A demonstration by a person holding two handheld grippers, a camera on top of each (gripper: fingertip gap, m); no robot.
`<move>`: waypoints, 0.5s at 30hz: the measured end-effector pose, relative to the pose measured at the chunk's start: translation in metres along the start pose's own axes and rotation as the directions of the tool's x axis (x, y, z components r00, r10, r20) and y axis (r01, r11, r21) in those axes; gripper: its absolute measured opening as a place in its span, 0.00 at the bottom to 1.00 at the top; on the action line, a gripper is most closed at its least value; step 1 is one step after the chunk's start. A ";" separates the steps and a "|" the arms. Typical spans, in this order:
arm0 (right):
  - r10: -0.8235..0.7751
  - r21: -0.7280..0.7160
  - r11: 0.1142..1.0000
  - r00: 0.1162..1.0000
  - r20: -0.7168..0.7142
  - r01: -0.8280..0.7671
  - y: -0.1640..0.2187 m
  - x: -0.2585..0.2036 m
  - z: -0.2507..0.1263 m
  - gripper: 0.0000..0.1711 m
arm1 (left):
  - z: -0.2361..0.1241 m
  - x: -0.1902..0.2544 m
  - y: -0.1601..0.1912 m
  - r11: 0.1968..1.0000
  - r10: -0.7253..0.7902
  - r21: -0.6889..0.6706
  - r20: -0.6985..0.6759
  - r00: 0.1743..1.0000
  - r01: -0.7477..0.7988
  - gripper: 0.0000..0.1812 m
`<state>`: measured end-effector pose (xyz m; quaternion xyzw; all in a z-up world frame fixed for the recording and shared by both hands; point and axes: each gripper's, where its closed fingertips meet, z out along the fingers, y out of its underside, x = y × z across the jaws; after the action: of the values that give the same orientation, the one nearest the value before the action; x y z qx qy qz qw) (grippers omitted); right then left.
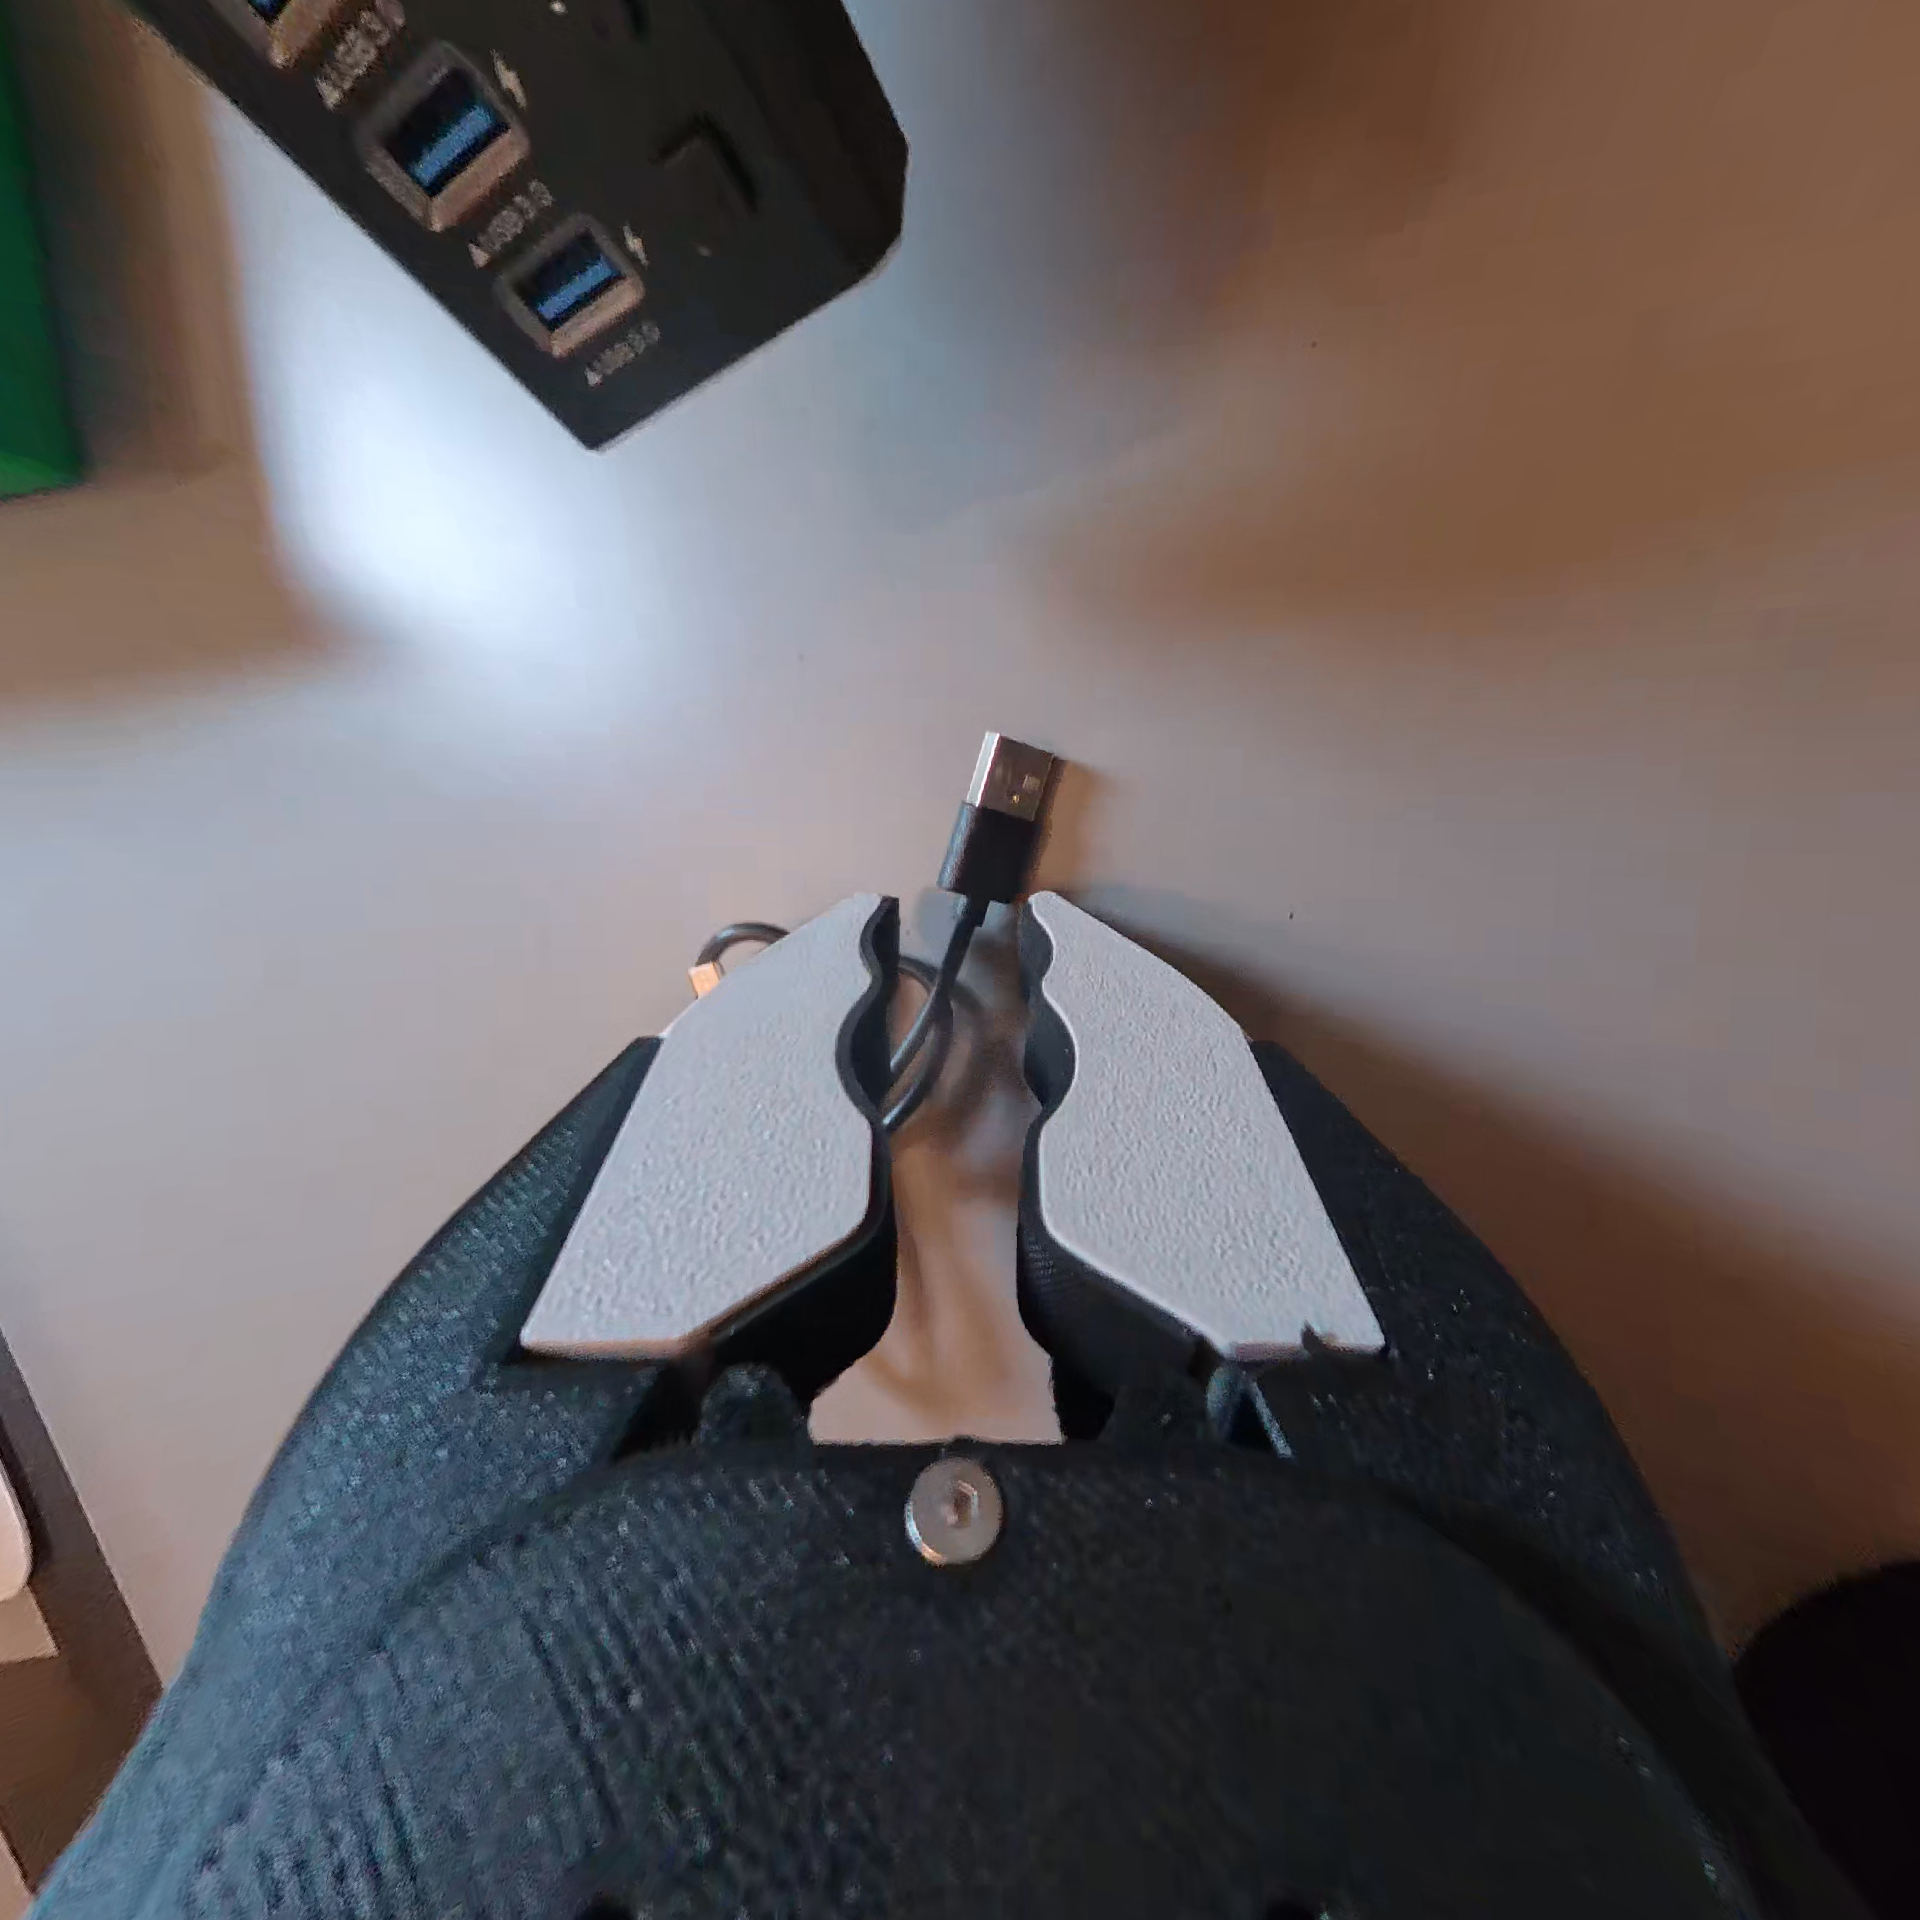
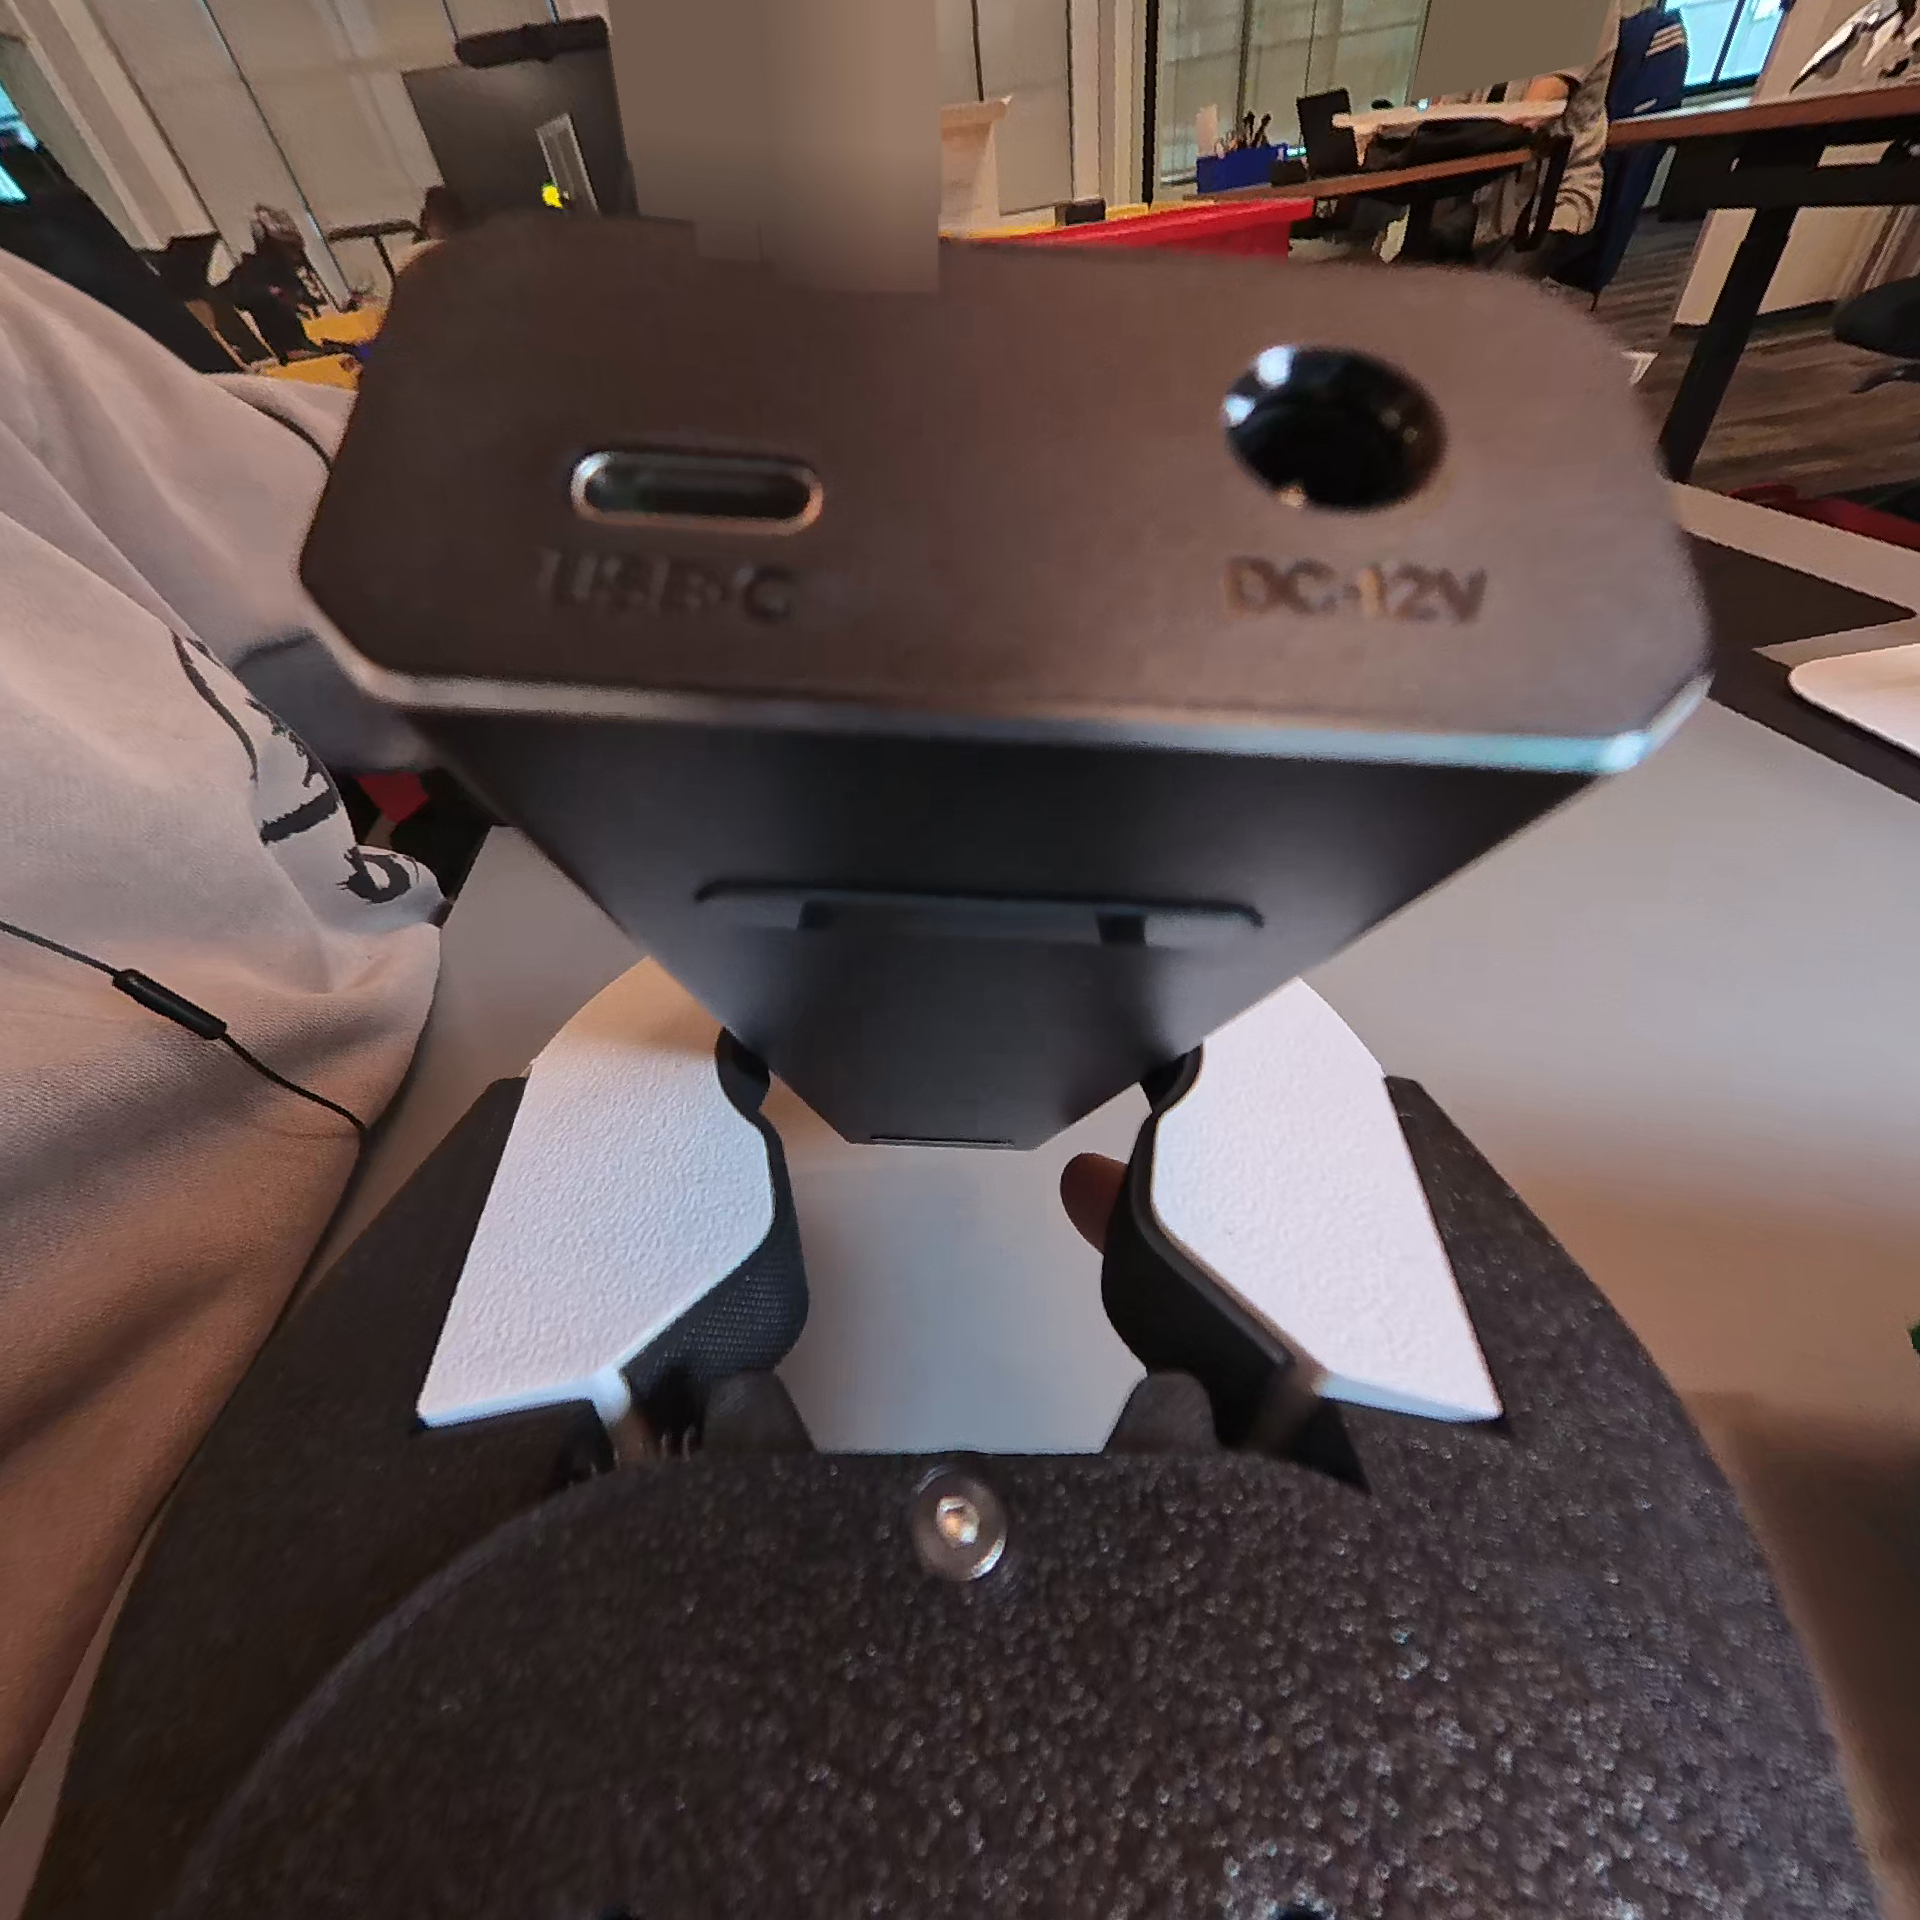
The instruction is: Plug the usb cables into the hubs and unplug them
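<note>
We are between plugs: the usb cable lies loose on the desk, well short of the hub, its metal tip pointing away from us. Our left claw is spread, straddling the cord just behind the plug, not pinching it. Our right claw pinches the hub's narrow end and holds it up off the desk. Two blue ports on the hub look empty. Next, in our judgement: close on the plug body, lift, line up with a port.

We see hub cut off by top edge; cable tail hidden beneath left gripper fingers; background desks blurred.
</note>
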<state>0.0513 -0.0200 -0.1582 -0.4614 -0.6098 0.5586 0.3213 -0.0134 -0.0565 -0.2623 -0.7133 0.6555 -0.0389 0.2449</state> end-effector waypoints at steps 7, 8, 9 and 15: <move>0.006 0.005 1.000 1.000 -0.002 -0.006 -0.001 0.002 -0.002 0.41 | 0.004 -0.005 -0.003 0.997 0.060 -0.047 -0.026 0.998 -0.061 0.07; 0.004 0.004 1.000 1.000 -0.003 -0.004 -0.001 0.002 -0.002 0.41 | 0.005 -0.006 -0.004 0.997 0.056 -0.046 -0.024 0.998 -0.057 0.07; 0.003 0.004 1.000 1.000 -0.002 -0.003 -0.001 0.001 -0.002 0.41 | 0.006 -0.008 -0.004 0.998 0.052 -0.045 -0.015 0.999 -0.053 0.06; -0.014 0.023 1.000 0.999 0.033 0.013 -0.003 -0.005 -0.004 0.41 | 0.000 -0.019 -0.009 0.992 -0.102 0.081 0.023 0.994 0.100 0.03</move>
<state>0.0560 -0.0233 -0.1537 -0.4444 -0.6118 0.5707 0.3201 -0.0078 -0.0385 -0.2537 -0.7358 0.6129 -0.0677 0.2799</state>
